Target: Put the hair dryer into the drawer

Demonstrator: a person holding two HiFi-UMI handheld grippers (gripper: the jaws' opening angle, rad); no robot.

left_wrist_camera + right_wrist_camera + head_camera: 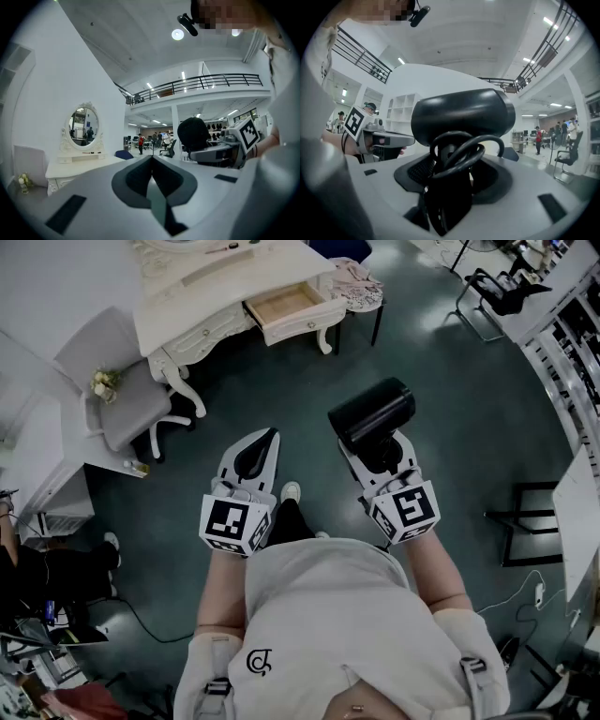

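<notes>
While the person stands on the dark teal floor with both claws held level and pointing forward, the right claw is clamped on the black plastic hair dryer. The handle sits between the pads and the fat rounded barrel lies crosswise just past the jaw tips. The dryer's black power cord is looped up in a bundle against the handle, right at the jaw mouth.

The left claw has its jaws pressed together with nothing between them. It is beside the right claw, the two apart, tips at about the same reach.

The dryer is in the air in the right claw, well apart from the dresser. The white carved dressing table is ahead of both claws and off to the left of the right one. Its pale wooden drawer is pulled out, inside bare as far as I can see, sitting straight beyond the left claw's tips.

The oval white-framed mirror stands on that table, ahead-left of the left claw. A grey padded chair is left of the left claw, beside the table, with a small bunch of pale flowers by its back. The person's white shoe shows between the two claws, below them.
</notes>
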